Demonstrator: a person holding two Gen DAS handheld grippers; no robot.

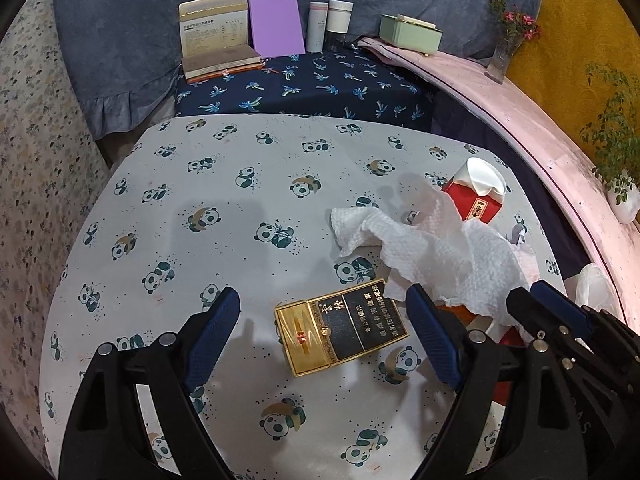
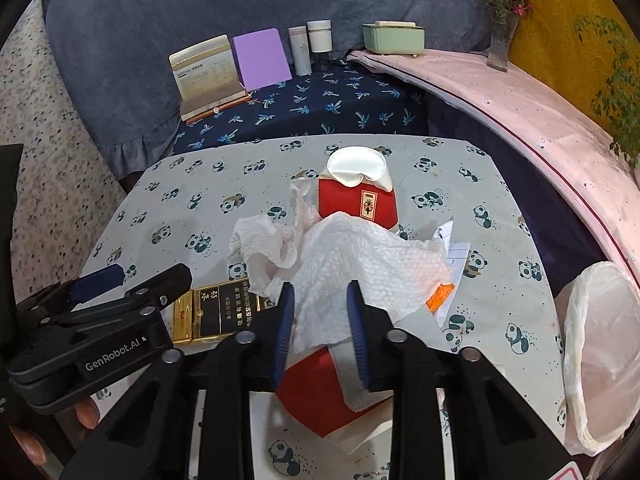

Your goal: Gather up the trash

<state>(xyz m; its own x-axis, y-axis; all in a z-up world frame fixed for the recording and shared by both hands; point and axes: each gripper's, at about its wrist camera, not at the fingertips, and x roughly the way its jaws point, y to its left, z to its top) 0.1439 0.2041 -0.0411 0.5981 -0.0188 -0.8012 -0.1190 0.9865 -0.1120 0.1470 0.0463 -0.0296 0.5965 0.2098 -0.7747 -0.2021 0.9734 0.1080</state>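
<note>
While the left gripper (image 1: 324,320) hangs with its jaws spread wide on either side of one gold-and-black cigarette pack (image 1: 340,330), touching nothing, the right gripper (image 2: 322,316) has its two blue pads pinched onto the near edge of a crumpled white paper towel (image 2: 360,256). That towel lies mid-table on the panda-print tablecloth (image 1: 200,208), draped over other rubbish.

Counted on the table: one cigarette pack, lying flat at the towel's left; one paper towel, though a pinkish layer (image 2: 304,212) shows in it and whether that is a second sheet cannot be told; one red carton with a white top (image 2: 358,194) standing behind the towel; one red piece (image 2: 312,392) below the right gripper, half covered by the towel and fingers, so its shape stays unclear; one orange scrap (image 2: 440,294) peeking out at the towel's right edge; and some white paper slips (image 2: 454,246), too overlapped to count. One bin lined with a white bag (image 2: 600,344) stands off the table's right edge, cut off by the frame.

At the back shelf stand one open box of printed text (image 1: 212,24), one purple board (image 1: 276,26), two cylindrical containers (image 1: 330,20), one pale green box (image 1: 410,34) and one vase of flowers (image 1: 506,40). Fingertips (image 2: 86,414) of a hand show under the left gripper in the right wrist view.
</note>
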